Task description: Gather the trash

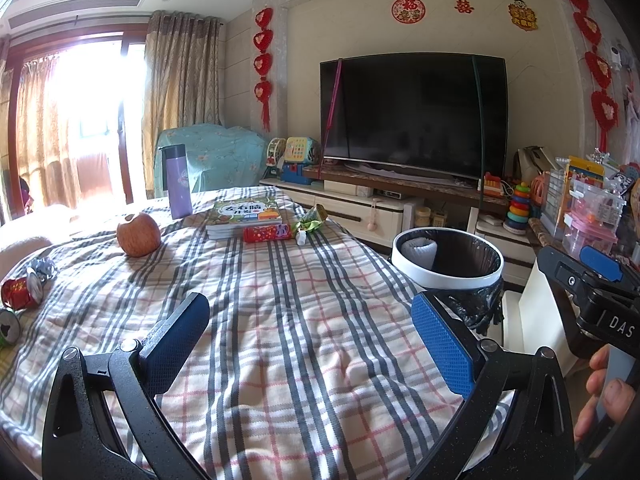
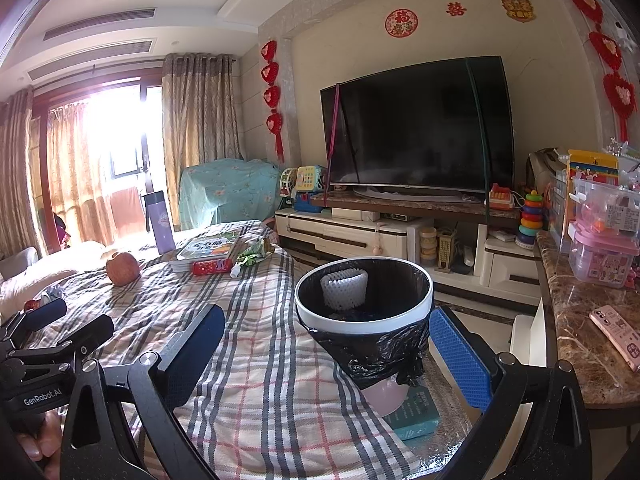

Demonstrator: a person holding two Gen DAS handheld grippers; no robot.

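While both tongs [image 1: 316,344] [image 2: 328,356] gape empty, red wrapper [image 1: 267,233] far ahead, bin [image 2: 364,296] beside right tongs.

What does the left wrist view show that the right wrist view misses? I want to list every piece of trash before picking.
Only the left wrist view shows the crushed red can and a green can's top at the blanket's left edge.

Only the right wrist view shows the pink phone on the marble counter and the teal book under the bin.

Both show the white-rimmed, black-lined bin holding white foam netting, the red apple, the crumpled green wrapper and the purple bottle.
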